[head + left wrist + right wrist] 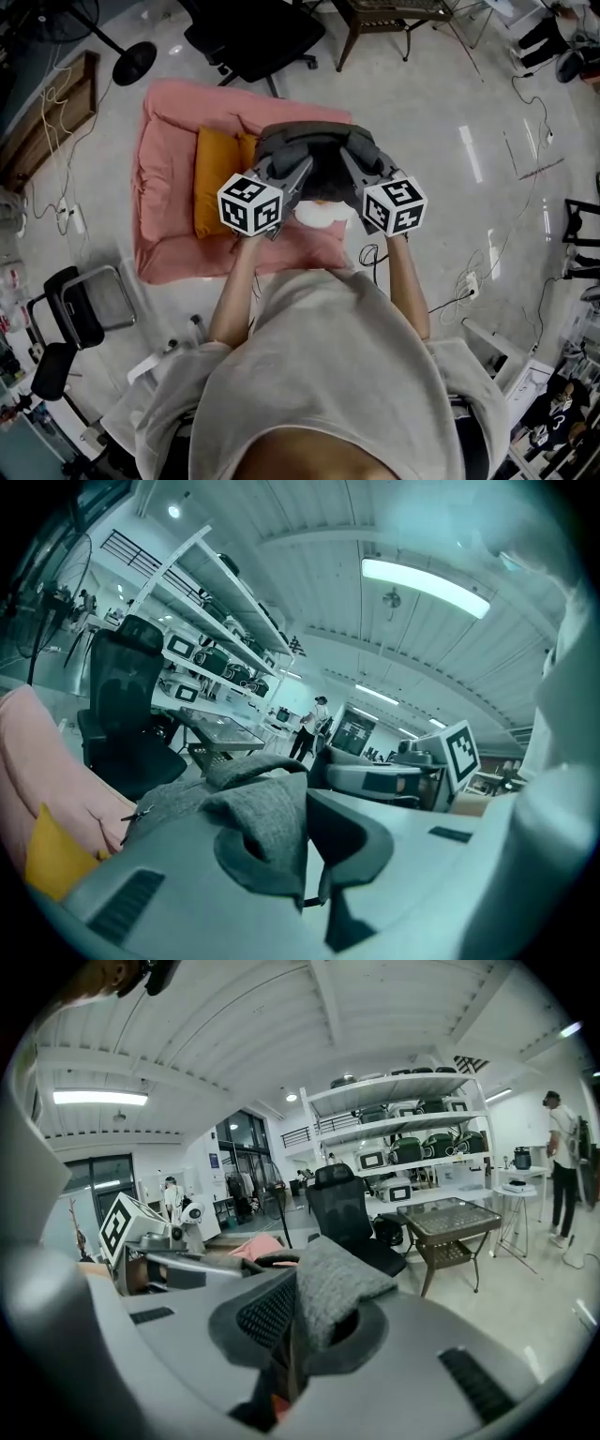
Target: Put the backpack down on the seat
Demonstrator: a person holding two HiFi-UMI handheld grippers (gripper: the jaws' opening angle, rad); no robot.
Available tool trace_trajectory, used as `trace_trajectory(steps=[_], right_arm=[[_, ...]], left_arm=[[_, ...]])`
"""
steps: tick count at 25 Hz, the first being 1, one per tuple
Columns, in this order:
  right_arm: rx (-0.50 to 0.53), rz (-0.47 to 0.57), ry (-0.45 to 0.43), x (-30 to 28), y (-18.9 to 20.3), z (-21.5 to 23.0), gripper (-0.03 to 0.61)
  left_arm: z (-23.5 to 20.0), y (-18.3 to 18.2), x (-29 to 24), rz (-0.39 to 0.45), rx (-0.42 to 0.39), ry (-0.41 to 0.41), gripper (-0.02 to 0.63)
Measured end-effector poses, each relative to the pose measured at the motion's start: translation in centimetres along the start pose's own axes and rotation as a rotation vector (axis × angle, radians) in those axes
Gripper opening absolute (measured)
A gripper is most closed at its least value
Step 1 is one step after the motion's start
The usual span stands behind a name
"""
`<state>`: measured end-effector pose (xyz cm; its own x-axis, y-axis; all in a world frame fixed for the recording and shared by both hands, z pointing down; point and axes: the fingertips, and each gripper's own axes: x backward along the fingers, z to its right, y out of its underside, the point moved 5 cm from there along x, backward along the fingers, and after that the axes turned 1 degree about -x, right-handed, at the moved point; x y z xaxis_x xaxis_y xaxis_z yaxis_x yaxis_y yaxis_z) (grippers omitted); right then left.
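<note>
left gripper [292, 176] and right gripper [354, 173] both clamped on the grey backpack [309, 139], over the pink seat [169, 131]

In the head view the left gripper [298, 172] and the right gripper [352, 167] are covering the near side of the backpack [309, 136]. A white thing [319, 216] between them is showing too little to name. The top edge is cutting off the black office chair [253, 33].
</note>
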<state>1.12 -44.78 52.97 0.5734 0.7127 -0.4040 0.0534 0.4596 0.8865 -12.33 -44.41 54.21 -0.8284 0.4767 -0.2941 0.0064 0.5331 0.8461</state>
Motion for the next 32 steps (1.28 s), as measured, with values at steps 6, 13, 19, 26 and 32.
trace_trajectory(steps=[6, 13, 19, 26, 32], right_arm=[[-0.010, -0.018, -0.039, 0.8, 1.0, 1.6, 0.028], [-0.045, -0.079, -0.099, -0.1, 3.6, 2.5, 0.028], [-0.060, -0.132, -0.139, -2.4, 6.0, 3.5, 0.028], [-0.042, -0.148, -0.173, -4.6, 6.5, 4.7, 0.031], [-0.026, -0.164, -0.204, -7.2, 7.2, 5.6, 0.035]], left_arm=[[1.0, 1.4, -1.6, -0.003, 0.049, -0.030, 0.032], [-0.1, 4.1, -2.7, -0.030, 0.111, -0.086, 0.034], [-2.6, 6.4, -3.7, -0.069, 0.167, -0.121, 0.034], [-4.8, 6.8, -4.9, -0.082, 0.181, -0.135, 0.034], [-7.5, 7.0, -5.9, -0.116, 0.194, -0.149, 0.035]])
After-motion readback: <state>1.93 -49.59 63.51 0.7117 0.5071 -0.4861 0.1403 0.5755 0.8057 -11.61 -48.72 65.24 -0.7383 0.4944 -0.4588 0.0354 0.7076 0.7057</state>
